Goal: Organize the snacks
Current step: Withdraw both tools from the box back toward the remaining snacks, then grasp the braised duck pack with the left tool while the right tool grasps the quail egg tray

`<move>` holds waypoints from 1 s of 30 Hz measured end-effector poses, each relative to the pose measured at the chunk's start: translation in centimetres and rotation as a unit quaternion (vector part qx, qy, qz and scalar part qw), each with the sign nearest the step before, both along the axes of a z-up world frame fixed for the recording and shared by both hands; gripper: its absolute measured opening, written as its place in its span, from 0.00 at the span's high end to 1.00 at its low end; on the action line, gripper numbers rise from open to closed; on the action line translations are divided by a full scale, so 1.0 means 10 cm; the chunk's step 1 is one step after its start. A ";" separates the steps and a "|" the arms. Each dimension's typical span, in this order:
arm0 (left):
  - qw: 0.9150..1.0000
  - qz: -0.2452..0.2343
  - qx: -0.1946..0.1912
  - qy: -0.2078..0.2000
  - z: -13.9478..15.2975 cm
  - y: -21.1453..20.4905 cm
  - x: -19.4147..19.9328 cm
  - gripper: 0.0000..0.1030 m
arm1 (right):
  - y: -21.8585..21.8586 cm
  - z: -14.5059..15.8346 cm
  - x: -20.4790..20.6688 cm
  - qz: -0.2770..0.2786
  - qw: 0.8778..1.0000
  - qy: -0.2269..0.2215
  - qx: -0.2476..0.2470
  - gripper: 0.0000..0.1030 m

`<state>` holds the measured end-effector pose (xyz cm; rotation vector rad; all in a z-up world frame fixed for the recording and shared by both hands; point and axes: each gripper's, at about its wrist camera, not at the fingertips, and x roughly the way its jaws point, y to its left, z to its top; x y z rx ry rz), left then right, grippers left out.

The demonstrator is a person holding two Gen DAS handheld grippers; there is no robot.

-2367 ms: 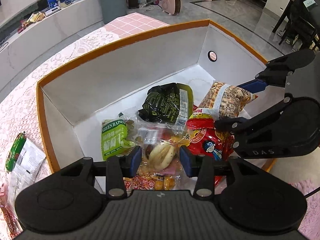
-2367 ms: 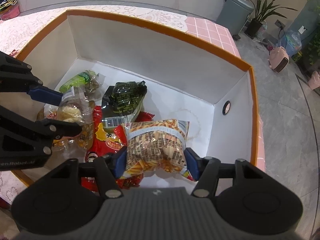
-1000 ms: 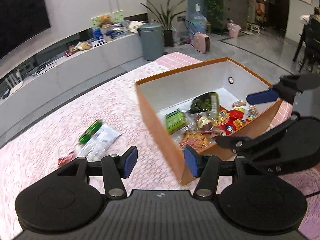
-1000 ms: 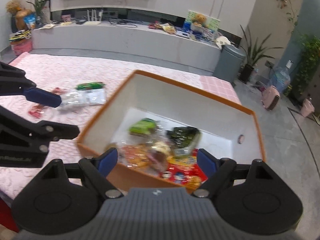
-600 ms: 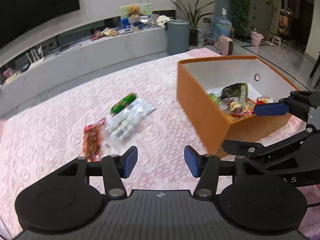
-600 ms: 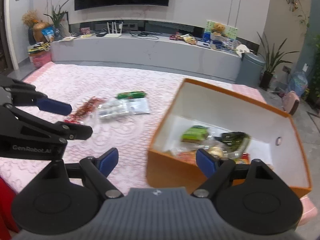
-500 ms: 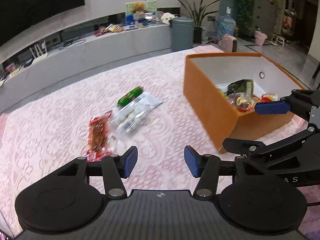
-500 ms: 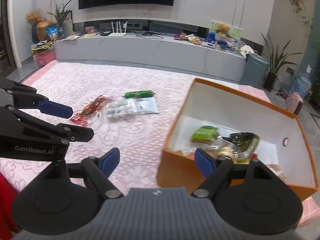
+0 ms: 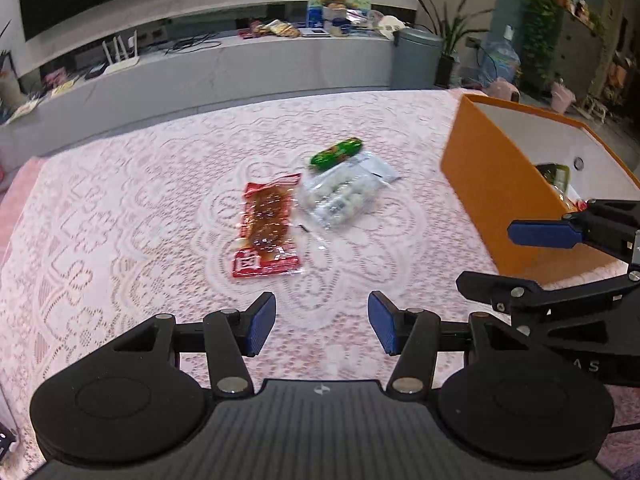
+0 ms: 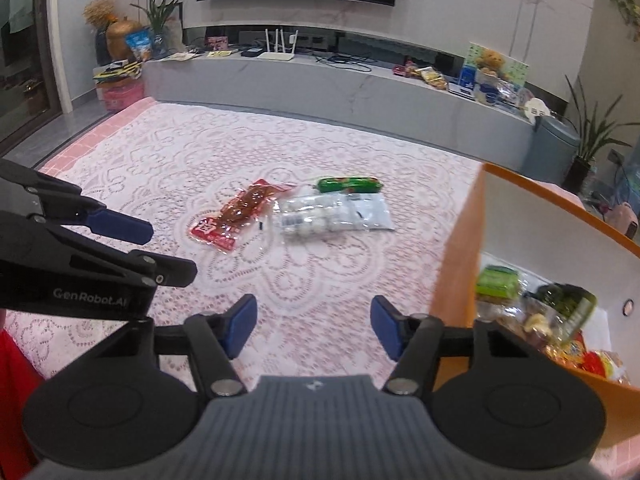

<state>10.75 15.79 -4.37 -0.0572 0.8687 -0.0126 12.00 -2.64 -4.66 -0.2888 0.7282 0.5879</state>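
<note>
Overhead, both grippers' fingers spread wide, empty, above three snack packets, perhaps sealed

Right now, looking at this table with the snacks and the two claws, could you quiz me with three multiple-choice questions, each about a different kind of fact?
1. Where does the green sausage lie?
A. in the box
B. on the tablecloth, touching the clear packet
C. in a claw

2. How many snacks lie outside the orange box?
A. one
B. three
C. five

3. The left claw is:
A. open, empty
B. shut on a packet
C. hidden

Answers: B, it rests against the clear packet; B, sausage, clear packet, red packet; A, its pads stand apart over bare cloth.
</note>
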 end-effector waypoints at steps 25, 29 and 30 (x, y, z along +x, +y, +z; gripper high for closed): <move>0.996 0.038 -0.075 0.016 -0.40 0.59 1.07 0.39 | 0.57 -0.48 1.23 -0.061 0.995 0.076 0.005 0.35; 0.997 0.032 -0.068 0.029 -0.49 0.58 1.26 0.39 | 0.57 -0.54 1.35 -0.078 0.992 0.094 0.022 0.35; 0.997 0.030 -0.067 0.031 -0.51 0.58 1.29 0.39 | 0.57 -0.55 1.37 -0.080 0.992 0.094 0.024 0.35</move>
